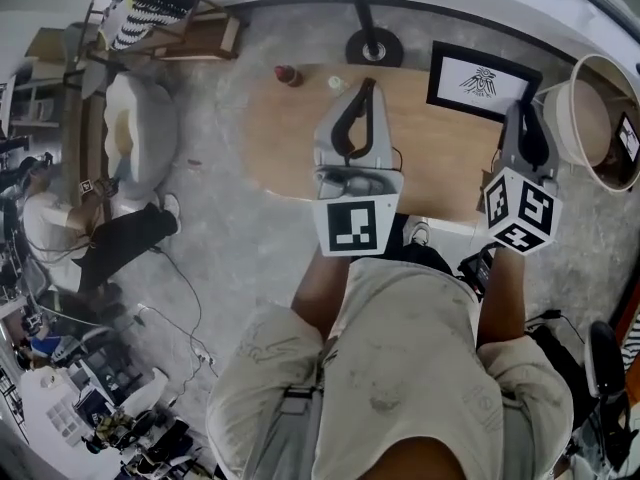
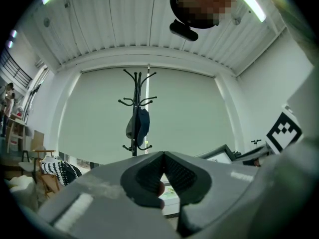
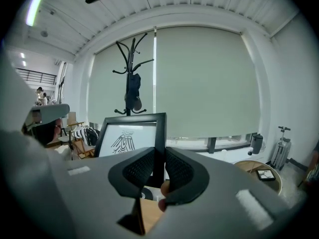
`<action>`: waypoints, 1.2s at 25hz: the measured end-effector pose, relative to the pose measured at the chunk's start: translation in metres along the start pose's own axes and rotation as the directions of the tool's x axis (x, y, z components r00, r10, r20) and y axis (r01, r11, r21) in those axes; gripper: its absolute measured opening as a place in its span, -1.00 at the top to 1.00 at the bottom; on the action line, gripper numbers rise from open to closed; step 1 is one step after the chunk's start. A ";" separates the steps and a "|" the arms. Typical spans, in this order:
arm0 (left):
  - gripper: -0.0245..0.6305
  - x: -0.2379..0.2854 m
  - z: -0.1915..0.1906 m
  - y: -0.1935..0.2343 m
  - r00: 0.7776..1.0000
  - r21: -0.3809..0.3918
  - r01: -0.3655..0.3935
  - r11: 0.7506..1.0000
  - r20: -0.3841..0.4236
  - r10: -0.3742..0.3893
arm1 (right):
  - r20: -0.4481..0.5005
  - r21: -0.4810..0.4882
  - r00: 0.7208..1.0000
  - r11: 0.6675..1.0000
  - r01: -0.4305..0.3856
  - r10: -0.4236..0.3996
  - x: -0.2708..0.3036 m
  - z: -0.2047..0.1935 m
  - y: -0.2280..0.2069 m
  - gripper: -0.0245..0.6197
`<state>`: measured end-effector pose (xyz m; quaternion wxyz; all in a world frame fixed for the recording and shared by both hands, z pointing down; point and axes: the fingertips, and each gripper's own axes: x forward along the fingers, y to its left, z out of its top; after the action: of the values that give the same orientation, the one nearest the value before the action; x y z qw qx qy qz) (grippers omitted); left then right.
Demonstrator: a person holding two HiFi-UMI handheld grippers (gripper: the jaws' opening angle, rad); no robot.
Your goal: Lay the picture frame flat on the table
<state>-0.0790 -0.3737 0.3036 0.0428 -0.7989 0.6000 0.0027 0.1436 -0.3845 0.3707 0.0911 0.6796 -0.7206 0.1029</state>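
Right gripper view: half-open, empty right tongs (image 3: 158,152) aim at the edge of the picture frame (image 3: 127,138) just ahead, left tongs (image 2: 162,157) closed on nothing; a bump could topple it.

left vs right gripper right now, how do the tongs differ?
Left gripper: tongs shut tip to tip, facing the coat stand. Right gripper: tongs apart, with the right edge of the upright picture frame showing through their gap, beyond them. Both hold nothing.

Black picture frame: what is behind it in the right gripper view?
A black coat stand with a dark garment rises behind the black picture frame, before a pale window blind. The frame covers the stand's lower pole and whatever props it up.
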 end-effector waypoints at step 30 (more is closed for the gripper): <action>0.91 0.021 -0.078 0.038 1.000 -0.010 -0.025 1.000 0.016 0.025 | -0.433 0.089 0.900 0.996 -0.020 0.057 0.090 -0.207 0.045 0.71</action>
<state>-0.1131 -0.4095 0.3777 0.0435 -0.7914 0.6096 0.0127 0.0918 -0.4126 0.5932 0.2193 0.6281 -0.6907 0.2832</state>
